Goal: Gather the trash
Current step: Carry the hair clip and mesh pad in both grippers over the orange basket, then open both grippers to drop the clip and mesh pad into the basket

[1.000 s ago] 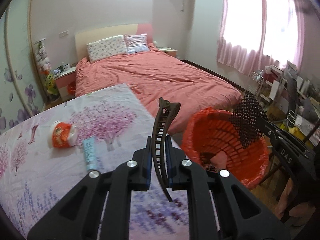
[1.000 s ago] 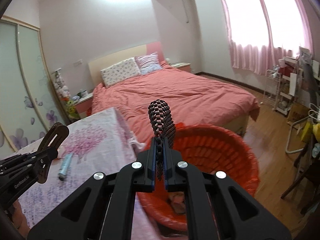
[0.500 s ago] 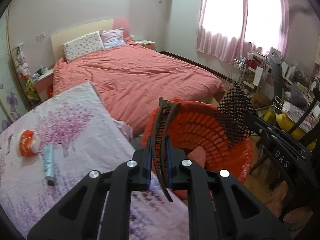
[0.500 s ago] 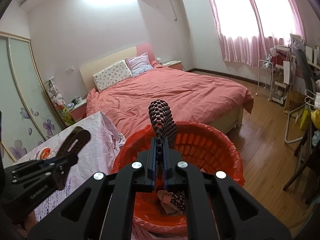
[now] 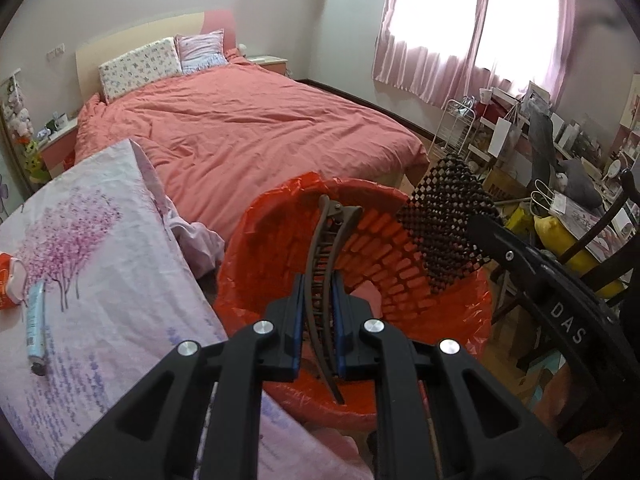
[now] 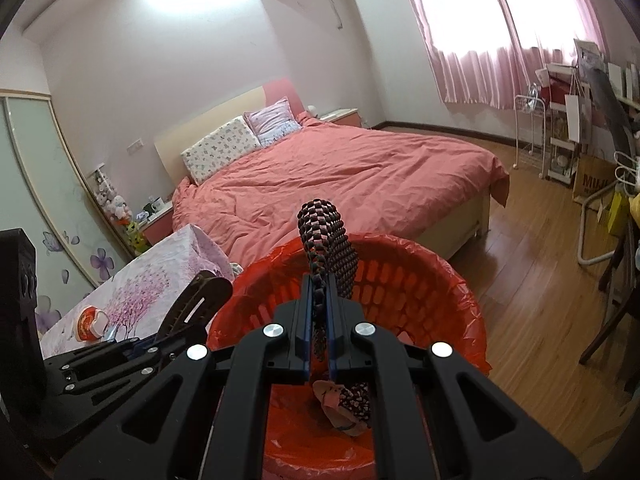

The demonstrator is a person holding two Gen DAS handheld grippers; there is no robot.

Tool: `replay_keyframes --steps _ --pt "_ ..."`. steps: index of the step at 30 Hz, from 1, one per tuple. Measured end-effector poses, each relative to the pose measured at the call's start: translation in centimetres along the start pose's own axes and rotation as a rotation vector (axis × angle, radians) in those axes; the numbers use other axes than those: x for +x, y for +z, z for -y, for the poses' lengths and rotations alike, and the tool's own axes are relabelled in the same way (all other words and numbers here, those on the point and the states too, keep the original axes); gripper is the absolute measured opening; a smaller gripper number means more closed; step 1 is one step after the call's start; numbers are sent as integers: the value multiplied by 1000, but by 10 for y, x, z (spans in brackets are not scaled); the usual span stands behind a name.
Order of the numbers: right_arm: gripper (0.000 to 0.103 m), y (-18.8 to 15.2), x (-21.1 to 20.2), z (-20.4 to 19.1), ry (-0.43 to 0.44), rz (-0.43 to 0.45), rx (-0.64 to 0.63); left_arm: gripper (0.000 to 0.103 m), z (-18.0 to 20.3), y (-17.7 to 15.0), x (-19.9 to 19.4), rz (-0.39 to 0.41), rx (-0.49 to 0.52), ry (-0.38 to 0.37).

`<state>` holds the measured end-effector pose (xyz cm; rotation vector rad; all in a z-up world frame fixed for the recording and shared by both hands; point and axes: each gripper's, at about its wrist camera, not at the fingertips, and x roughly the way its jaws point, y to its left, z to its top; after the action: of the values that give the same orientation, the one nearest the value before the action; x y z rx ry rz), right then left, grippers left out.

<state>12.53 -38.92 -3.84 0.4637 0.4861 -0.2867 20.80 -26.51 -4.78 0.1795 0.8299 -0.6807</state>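
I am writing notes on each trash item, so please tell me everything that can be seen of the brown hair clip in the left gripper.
The brown hair clip is long, slim and curved, seemingly plastic, with a row of teeth along its inner side and a hinge with a small pin at the far end. It looks closed. The left gripper is shut on its lower half, with its tip sticking out behind the fingers. It is held over the orange-lined basket, pointing away from the camera. Only the fingers touch it.

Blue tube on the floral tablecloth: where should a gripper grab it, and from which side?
Grip the blue tube at mid-body, coming from above with the jaws across its width. It lies flat with bare cloth on both long sides; the dark cap end is narrower, and the red-and-white packet sits near the other end.
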Motion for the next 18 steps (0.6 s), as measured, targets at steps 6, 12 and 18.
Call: replay_keyframes --steps 6,12,18 --pt "39 -3 8 9 1 -39 18 42 -6 -1 7 -10 -11 25" --pt "44 -5 7 7 -16 -50 9 45 -27 -11 2 -11 -14 97" --pt "55 -4 4 -4 -22 -43 -27 55 -54 -22 -19 20 1 189"
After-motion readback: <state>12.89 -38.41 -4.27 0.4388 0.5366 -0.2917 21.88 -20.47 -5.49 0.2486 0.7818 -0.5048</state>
